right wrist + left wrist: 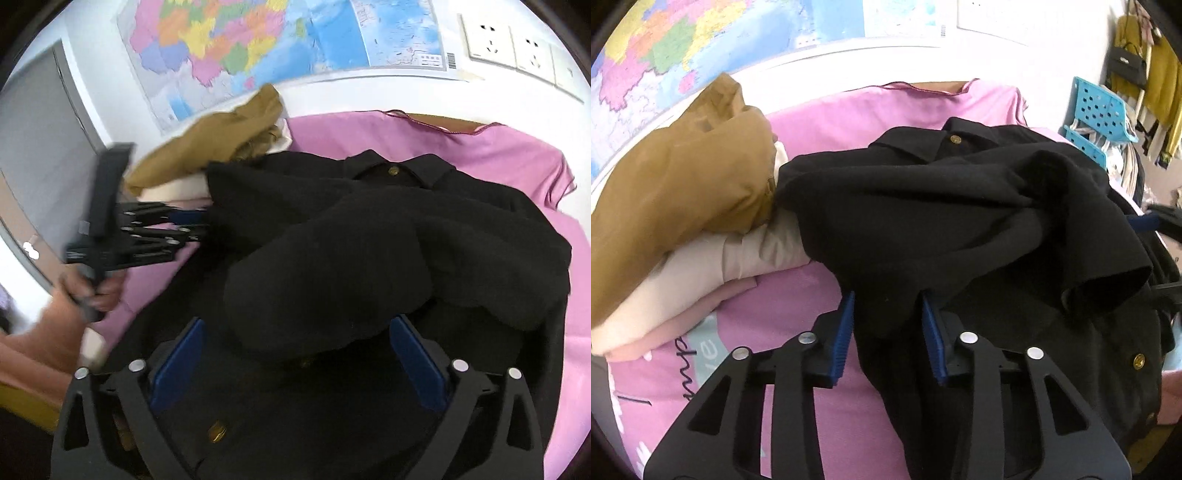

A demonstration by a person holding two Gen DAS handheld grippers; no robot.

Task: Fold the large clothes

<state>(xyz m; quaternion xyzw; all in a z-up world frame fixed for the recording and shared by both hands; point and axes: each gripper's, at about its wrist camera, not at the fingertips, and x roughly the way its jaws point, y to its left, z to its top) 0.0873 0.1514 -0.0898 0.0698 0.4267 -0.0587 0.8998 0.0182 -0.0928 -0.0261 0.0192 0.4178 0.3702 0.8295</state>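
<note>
A black jacket (960,206) with brass buttons lies crumpled on a pink sheet (827,122), collar at the far side; it also shows in the right wrist view (388,236). My left gripper (888,299) has its blue pads apart, with a fold of black cloth hanging between them. It shows from the side in the right wrist view (199,225) at the jacket's left edge. My right gripper (295,325) is wide open, with a bulge of a sleeve lying between its pads. Its blue tip shows in the left wrist view (1145,221) at the jacket's right edge.
A stack of folded clothes, brown (676,184) on cream and pink, sits at the left of the sheet. A map (258,48) hangs on the wall behind. Wall sockets (491,40) are at the right. A blue rack (1097,110) and hanging clothes stand at the right.
</note>
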